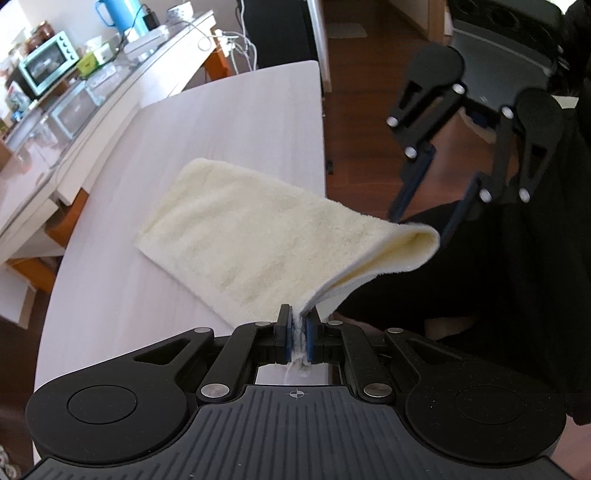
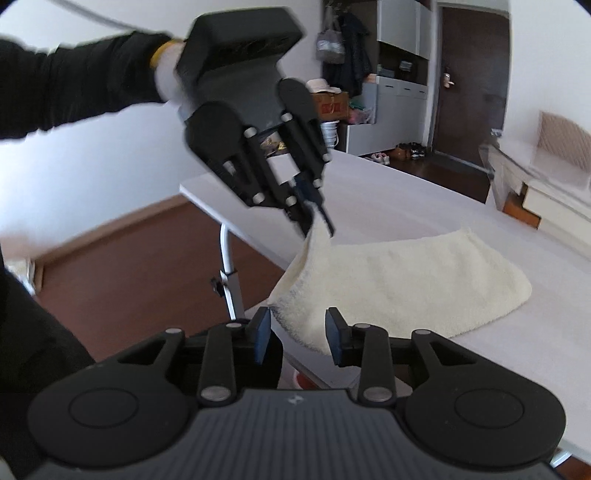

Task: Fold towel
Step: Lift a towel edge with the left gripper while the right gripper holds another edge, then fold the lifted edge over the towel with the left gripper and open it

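On the left of the left wrist view, a long white counter (image 1: 55, 147) runs along the wall and carries a mint-green toaster oven (image 1: 48, 66) and a blue plastic jug (image 1: 122, 14). Just beside it stands the pale, wood-grained white table (image 1: 147, 221), and on this lies the cream-coloured terry towel (image 1: 236, 229), folded double, with most of its length flat on the tabletop. Its near end is lifted off the surface at the table's right edge. The black left gripper (image 1: 297, 332) has its blue-padded jaws pressed together on one corner of that raised end, fabric pinched between them. Farther right, the folded edge hangs in the air over the dark wooden floor (image 1: 354, 110), and the black right gripper (image 1: 424, 218) sits at that edge with its jaws parted.

In the right wrist view, a black sleeve (image 2: 74, 85) reaches in from the left. The right gripper's blue pads (image 2: 262, 336) stand apart on either side of the towel's near corner, not pressing on it.
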